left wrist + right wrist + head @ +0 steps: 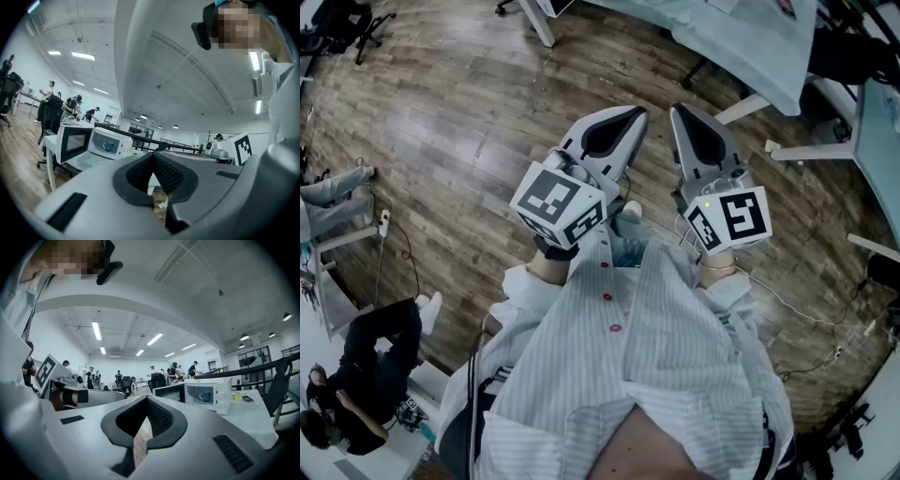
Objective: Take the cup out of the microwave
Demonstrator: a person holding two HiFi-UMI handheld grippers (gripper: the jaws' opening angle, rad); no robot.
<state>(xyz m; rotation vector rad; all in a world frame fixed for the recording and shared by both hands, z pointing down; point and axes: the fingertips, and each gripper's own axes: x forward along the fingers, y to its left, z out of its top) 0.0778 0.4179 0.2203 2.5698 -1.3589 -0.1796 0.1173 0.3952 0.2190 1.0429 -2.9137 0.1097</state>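
Both grippers are held level & side by side close to the chest, pointed fwd over the wood floor (441,122), w/ wrists seen coming out of striped sleeves. L gripper (619,127) is angled slightly inward, R gripper (694,131) is kept just beside it but apart; marker cubes are turned up toward the head cam. In the left gripper view the L gripper (152,161) is seen closed, pad tips pressed together, nothing btwn them; in the right gripper view the R gripper (146,404) is likewise seen closed tip to tip & empty. The cup (205,396), blue, is seen standing inside the microwave (208,394), well apart from both grippers; the door (168,392) is swung open to the side. The microwave is set on a white table (248,418), near its edge, w/ a small yellow item (237,397) & a phone (247,399) just beside it. From the L side the same cup (108,146) is seen through the open front. A stretch of floor is left ahead of the tips; a table edge & legs (769,37) are seen upper right, a seated person (366,375) lower left
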